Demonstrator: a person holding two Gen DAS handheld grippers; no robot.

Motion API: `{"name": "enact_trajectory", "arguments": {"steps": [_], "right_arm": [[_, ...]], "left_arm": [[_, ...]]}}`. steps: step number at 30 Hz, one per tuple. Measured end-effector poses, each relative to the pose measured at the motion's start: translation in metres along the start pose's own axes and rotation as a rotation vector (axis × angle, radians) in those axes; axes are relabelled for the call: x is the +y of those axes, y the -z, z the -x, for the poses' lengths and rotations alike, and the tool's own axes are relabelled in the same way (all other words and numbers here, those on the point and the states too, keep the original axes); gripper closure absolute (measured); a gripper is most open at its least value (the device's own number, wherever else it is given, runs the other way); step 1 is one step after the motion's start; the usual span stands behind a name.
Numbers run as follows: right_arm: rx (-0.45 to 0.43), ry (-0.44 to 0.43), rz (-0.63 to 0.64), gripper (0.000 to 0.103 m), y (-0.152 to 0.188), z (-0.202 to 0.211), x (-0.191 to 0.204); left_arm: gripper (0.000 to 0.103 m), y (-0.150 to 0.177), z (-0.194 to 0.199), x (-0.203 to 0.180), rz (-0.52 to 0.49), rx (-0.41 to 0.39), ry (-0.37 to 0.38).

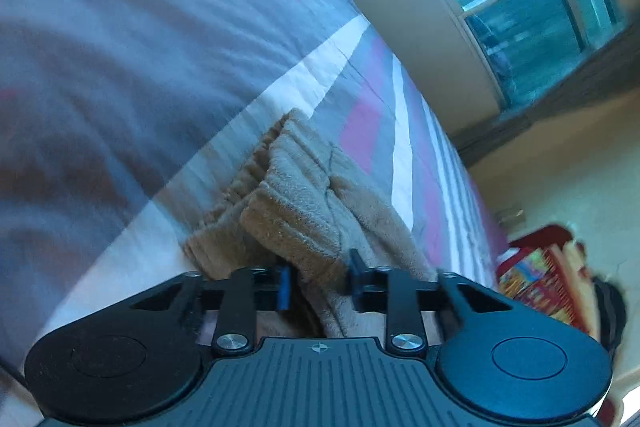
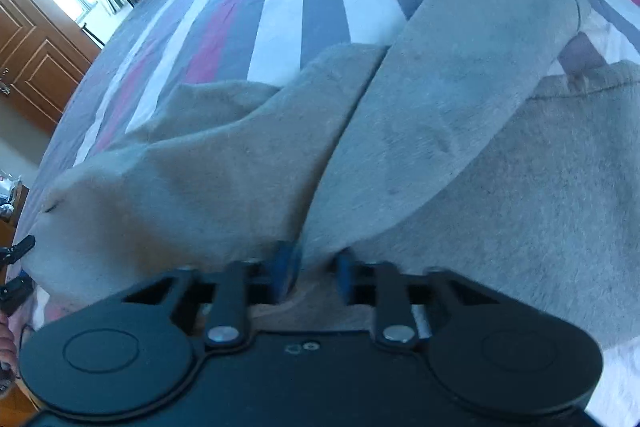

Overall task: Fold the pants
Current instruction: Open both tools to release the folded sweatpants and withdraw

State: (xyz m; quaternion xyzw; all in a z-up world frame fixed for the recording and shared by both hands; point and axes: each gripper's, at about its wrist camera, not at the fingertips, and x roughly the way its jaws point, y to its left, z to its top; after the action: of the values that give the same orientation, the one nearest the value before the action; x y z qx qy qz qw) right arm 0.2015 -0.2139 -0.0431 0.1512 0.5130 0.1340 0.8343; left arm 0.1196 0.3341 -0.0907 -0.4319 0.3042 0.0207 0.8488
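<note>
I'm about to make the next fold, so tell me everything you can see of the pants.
The pants are tan, fleecy and soft-looking, lying rumpled on the striped bedspread. One flat panel is folded over the rest. The ribbed, gathered waistband shows in the left wrist view. The left gripper and right gripper each have fabric between their blue fingers, apparently pinched.

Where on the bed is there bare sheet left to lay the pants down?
In the right wrist view, bare striped sheet lies beyond the pants, toward the door. In the left wrist view, a bare strip runs between the pants and the bed edge. Near both the left gripper and right gripper it is crowded with bunched fabric.
</note>
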Motion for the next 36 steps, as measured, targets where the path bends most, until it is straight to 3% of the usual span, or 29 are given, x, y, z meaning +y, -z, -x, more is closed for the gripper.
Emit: {"name": "enact_trajectory", "arguments": {"steps": [2,4,7,8,10,11,12,13,14,18,19,22,23,25,28,30,31,36], "right_arm": [[-0.054,-0.047,-0.015,0.092,0.006,0.014,-0.006],[-0.170,-0.102,0.029,0.093,0.017,0.044,0.000],[-0.281,-0.131,0.084,0.093,0.042,0.074,-0.002],[-0.287,-0.136,0.083,0.092,0.051,0.072,-0.006],[-0.236,-0.073,0.103,0.089,0.068,0.049,-0.011],[-0.175,-0.058,0.068,0.090,0.073,0.034,-0.016],[-0.176,-0.083,-0.003,0.090,0.077,0.031,-0.024],[-0.184,-0.095,-0.037,0.086,0.078,0.035,-0.027],[-0.188,-0.086,-0.044,0.076,0.079,0.040,-0.025],[-0.352,0.004,0.022,0.059,0.072,0.084,-0.016],[-0.359,0.027,0.042,0.055,0.065,0.089,-0.012],[-0.305,0.115,0.103,0.050,0.036,0.074,0.008],[-0.304,0.144,0.124,0.041,0.027,0.064,0.013],[-0.234,0.223,0.171,0.034,0.013,0.038,0.025],[-0.143,0.310,0.228,0.040,0.000,0.004,0.028],[-0.145,0.340,0.272,0.068,0.004,0.000,0.026],[-0.152,0.315,0.270,0.099,0.008,0.006,0.023],[-0.217,0.270,0.230,0.099,0.042,0.048,0.004]], "left_arm": [[0.080,-0.005,0.014,-0.017,-0.119,-0.051,0.033],[0.080,-0.006,0.025,-0.036,-0.262,-0.081,0.028],[0.080,0.003,0.009,-0.056,-0.536,-0.024,-0.157],[0.080,0.008,-0.002,-0.054,-0.565,0.029,-0.212],[0.079,0.015,-0.011,-0.048,-0.558,0.055,-0.246],[0.079,0.017,-0.009,-0.048,-0.537,0.035,-0.246],[0.079,0.017,-0.006,-0.051,-0.521,0.022,-0.249],[0.078,0.020,-0.001,-0.057,-0.517,0.002,-0.260],[0.075,0.023,0.004,-0.062,-0.519,-0.020,-0.278],[0.070,0.037,0.019,-0.067,-0.481,-0.084,-0.328],[0.068,0.038,0.018,-0.062,-0.454,-0.082,-0.337],[0.039,0.043,0.002,-0.044,-0.405,-0.055,-0.395],[0.034,0.044,-0.005,-0.039,-0.393,-0.041,-0.408],[0.031,0.049,-0.012,-0.033,-0.385,-0.042,-0.400],[0.031,0.051,-0.014,-0.033,-0.400,-0.048,-0.398],[0.031,0.052,-0.014,-0.033,-0.410,-0.048,-0.396],[0.031,0.052,-0.014,-0.033,-0.408,-0.050,-0.392],[0.031,0.055,-0.013,-0.030,-0.409,-0.061,-0.382]]}}
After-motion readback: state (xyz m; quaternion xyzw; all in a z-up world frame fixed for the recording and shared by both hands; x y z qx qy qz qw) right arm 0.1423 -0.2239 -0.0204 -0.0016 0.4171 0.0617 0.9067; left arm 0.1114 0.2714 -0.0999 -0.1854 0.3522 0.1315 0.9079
